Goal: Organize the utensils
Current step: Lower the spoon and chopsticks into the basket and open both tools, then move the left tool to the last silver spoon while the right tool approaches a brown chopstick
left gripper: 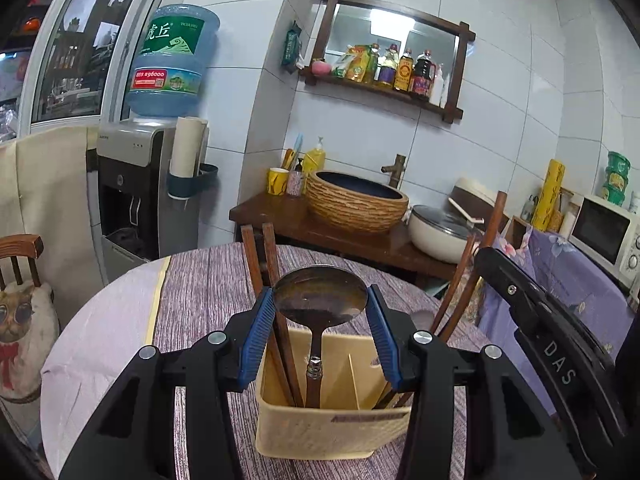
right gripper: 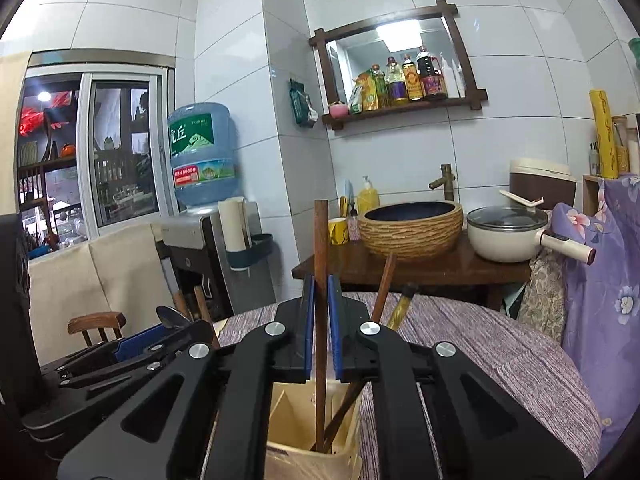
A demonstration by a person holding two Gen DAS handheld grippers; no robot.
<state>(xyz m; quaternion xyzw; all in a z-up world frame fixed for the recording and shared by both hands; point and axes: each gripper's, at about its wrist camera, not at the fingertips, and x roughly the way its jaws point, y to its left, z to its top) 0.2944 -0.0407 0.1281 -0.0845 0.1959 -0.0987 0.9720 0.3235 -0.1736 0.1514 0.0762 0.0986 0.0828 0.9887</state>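
Note:
A cream plastic utensil holder (left gripper: 320, 432) stands on the round table. In it stand a metal ladle (left gripper: 320, 300) with a wooden handle and two dark wooden chopsticks (left gripper: 260, 264). My left gripper (left gripper: 320, 308) is open, its blue pads either side of the ladle bowl, not pressing it. My right gripper (right gripper: 320, 300) is nearly shut around one upright wooden chopstick (right gripper: 320, 240) whose lower end is inside the holder (right gripper: 304, 440). Another chopstick (right gripper: 384, 284) and a yellow-handled utensil (right gripper: 402, 304) lean in the holder's right side. The right gripper's body shows in the left wrist view (left gripper: 552, 344).
The table has a purple striped cloth (left gripper: 200, 288). Behind it is a wooden counter (right gripper: 420, 264) with a woven basin (right gripper: 412, 228), a white pot (right gripper: 508, 236) and cups. A water dispenser (left gripper: 152, 184) and a chair (left gripper: 20, 256) stand left; a microwave (left gripper: 604, 232) stands right.

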